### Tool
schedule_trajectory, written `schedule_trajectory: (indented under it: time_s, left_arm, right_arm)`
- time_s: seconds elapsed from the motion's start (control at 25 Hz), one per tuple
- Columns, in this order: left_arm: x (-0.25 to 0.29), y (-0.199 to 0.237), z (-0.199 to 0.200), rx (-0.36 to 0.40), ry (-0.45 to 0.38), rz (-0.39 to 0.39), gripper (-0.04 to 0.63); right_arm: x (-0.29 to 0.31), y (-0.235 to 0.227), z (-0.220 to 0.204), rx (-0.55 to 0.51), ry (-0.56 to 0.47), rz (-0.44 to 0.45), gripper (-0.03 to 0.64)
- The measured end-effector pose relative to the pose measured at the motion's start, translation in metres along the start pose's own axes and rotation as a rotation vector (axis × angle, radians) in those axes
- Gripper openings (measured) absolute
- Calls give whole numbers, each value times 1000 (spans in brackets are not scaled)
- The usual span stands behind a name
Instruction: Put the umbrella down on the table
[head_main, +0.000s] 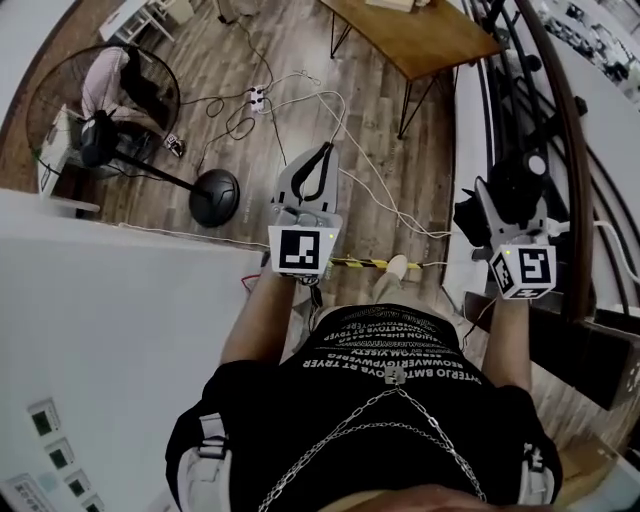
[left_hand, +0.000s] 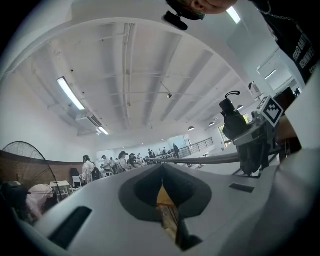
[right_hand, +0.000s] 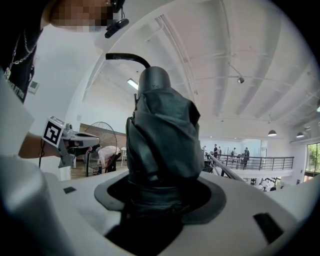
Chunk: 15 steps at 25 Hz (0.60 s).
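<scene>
The folded black umbrella (right_hand: 162, 132) stands up between the jaws of my right gripper (right_hand: 162, 192), which is shut on its lower part; a thin curved strap sticks out of its top. From the head view, the umbrella (head_main: 520, 185) is held at the right over the edge by a railing, with the right gripper (head_main: 505, 205) around it. My left gripper (head_main: 320, 155) hangs over the wooden floor in front of the person, its jaws closed together with nothing in them. In the left gripper view its tips (left_hand: 162, 170) meet, and the umbrella (left_hand: 231, 117) shows at the right.
A white table (head_main: 90, 330) fills the lower left. A wooden table (head_main: 420, 40) stands farther ahead. A standing fan (head_main: 100, 110), a power strip (head_main: 258, 97) and loose cables lie on the floor. A dark curved railing (head_main: 565, 140) runs along the right.
</scene>
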<state>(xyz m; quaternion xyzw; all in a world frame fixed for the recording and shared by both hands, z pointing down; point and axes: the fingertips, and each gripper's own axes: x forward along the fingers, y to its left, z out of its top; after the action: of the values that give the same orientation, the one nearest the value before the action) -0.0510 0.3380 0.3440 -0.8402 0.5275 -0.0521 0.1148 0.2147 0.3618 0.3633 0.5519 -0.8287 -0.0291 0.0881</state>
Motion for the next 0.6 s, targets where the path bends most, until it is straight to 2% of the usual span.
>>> schedule_trajectory:
  time_s: [0.2,0.44,0.6]
  left_arm:
    - [42,-2,2,-10,15,3,29]
    - [83,-1,7,16,30,42,29]
    - [102,-3,16,-50,23,58,29]
  right_arm:
    - [31,-25,-9,9,6,24,287]
    - [60,-34,-10,4,-4,104,287]
    - [74,-42,-10,-1,-5,147,287]
